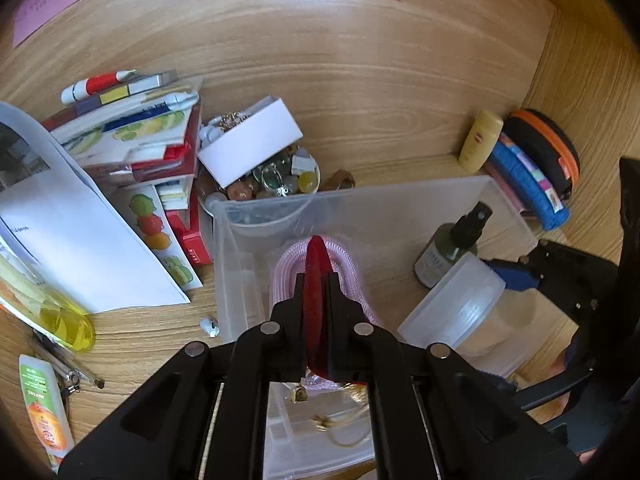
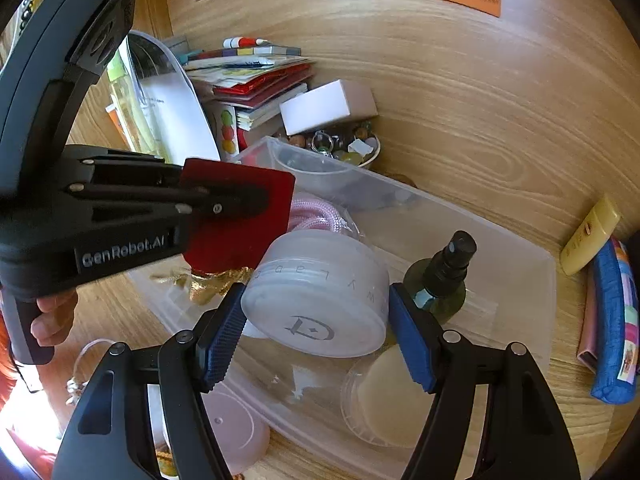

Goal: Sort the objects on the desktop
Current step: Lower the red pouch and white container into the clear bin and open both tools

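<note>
A red velvet pouch point(image 2: 240, 216) is pinched flat between the pressed-together jaws of the left gripper point(image 1: 317, 264), held edge-on over the clear plastic bin point(image 1: 360, 200). In the left wrist view only the pouch's thin edge is seen, its long axis running up the picture from the gripper body toward a rounded tip beyond the fingertips. In the right wrist view its broad face is shown as a rounded rectangle that is pointed rightward and slightly down, with gold trim and cord point(image 2: 208, 280) hanging below it. A coil of pink rope point(image 1: 344, 256) is seen lying in the bin beneath the pouch.

The right gripper point(image 2: 316, 328) is held spread, and a frosted white jar point(image 2: 320, 296) is seen between its blue pads point(image 2: 222, 332), tilted with its lid face toward the camera; a narrow gap is visible at each pad, and whether either touches the jar cannot be told. A dark green spray bottle point(image 2: 440, 280) is found inside the bin just right of the jar, leaning with its black nozzle up and to the right. Behind the bin a bowl of beads and trinkets point(image 1: 280, 184) is topped by a white box point(image 1: 252, 140), beside a stack of books point(image 1: 132, 140). A yellow tube point(image 1: 480, 140) and a blue pouch point(image 1: 528, 184) are propped at the right wall
</note>
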### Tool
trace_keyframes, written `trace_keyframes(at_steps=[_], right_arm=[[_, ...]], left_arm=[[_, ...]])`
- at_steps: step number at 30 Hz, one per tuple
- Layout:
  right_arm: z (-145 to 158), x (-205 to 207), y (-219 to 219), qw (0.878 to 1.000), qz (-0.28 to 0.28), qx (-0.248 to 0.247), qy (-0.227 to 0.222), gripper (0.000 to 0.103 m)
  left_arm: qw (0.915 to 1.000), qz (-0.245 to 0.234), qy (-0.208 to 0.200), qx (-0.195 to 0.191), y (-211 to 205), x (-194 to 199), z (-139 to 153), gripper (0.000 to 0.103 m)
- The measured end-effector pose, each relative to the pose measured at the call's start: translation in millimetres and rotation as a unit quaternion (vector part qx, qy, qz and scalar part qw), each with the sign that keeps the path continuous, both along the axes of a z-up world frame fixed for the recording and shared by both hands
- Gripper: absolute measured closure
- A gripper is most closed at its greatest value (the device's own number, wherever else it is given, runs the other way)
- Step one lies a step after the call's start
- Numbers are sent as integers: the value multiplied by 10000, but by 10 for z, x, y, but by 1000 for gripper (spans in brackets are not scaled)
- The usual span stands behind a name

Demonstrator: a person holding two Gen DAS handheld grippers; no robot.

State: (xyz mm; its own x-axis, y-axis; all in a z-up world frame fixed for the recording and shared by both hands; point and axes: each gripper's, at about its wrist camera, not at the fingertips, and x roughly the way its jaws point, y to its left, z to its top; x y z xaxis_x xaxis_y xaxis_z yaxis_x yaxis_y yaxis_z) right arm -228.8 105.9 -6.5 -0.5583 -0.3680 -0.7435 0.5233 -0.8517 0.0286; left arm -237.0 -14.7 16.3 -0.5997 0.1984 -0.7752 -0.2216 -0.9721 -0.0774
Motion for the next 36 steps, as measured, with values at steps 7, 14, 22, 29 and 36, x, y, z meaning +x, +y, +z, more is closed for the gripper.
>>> trace_keyframes(at_steps=[7,14,22,29,36], right_arm=[[-62,-5,-64,9999,68,26,-79,36],[-90,-7,-149,9998,57,134,-118,36],[16,122,-185,9997,-49,254,24,35],[226,374,-116,9990,-210,216,339,22],[391,662,3,9967,-471,174,643,18]], left_arm=[[10000,-64,9,26,-6,64,5,68],[9993,-70,352,-85,-24,221,159,49],[9984,15,566,-46,-45,371,291,42],[9954,147,929,-159,-40,624,445,28],[9928,232,1154,-214,-17,925,538,11]])
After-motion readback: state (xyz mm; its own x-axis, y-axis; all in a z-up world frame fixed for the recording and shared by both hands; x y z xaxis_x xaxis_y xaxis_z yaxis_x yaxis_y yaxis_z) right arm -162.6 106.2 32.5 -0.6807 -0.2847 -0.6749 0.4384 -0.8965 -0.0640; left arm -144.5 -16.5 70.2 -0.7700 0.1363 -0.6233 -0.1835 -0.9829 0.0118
